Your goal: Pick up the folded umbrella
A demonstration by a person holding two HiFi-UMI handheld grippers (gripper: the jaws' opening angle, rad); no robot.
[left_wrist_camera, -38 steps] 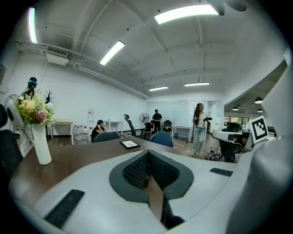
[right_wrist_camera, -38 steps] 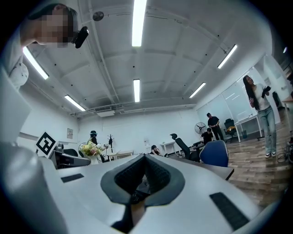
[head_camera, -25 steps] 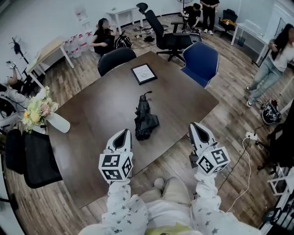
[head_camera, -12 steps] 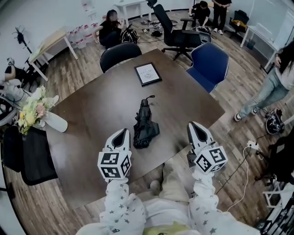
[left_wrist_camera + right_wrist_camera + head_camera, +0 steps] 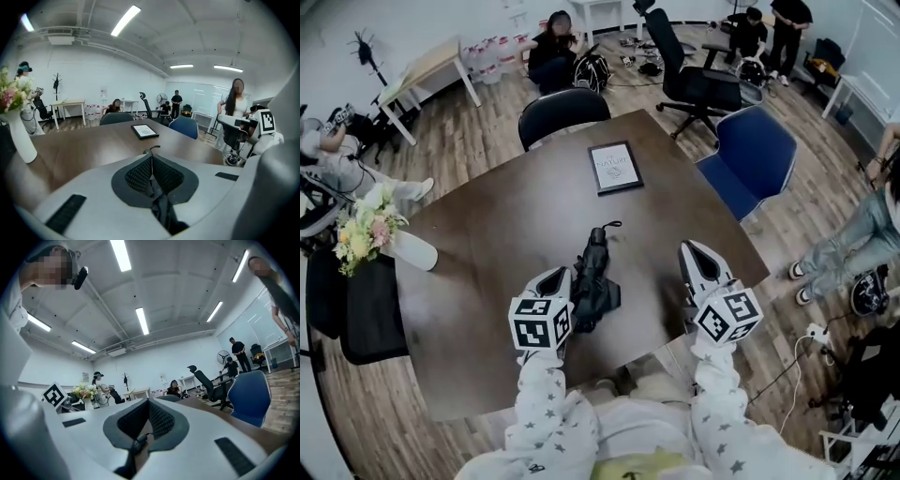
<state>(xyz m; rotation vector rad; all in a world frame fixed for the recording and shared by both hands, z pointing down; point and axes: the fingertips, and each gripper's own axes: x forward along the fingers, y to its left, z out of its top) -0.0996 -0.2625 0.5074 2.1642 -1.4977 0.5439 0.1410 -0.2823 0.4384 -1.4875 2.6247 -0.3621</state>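
The folded black umbrella (image 5: pixel 593 281) lies on the brown table (image 5: pixel 506 216), its handle and strap pointing away from me. My left gripper (image 5: pixel 555 274) is shut with nothing in it, its tip just left of the umbrella's near end. In the left gripper view the jaws (image 5: pixel 151 158) meet, and the umbrella's strap (image 5: pixel 152 149) shows just past them. My right gripper (image 5: pixel 688 246) hangs over the table's near right corner, well right of the umbrella. Its pads (image 5: pixel 161 420) meet with nothing between them.
A framed tablet (image 5: pixel 615 168) lies on the table's far side. A white vase of flowers (image 5: pixel 377 236) stands at the left corner. A black chair (image 5: pixel 564 111) and a blue chair (image 5: pixel 759 155) stand at the far edges. Several people are around the room.
Both grippers have moved forward over the table. The left one has sunk and come up beside the umbrella's near end. Both have stayed shut.
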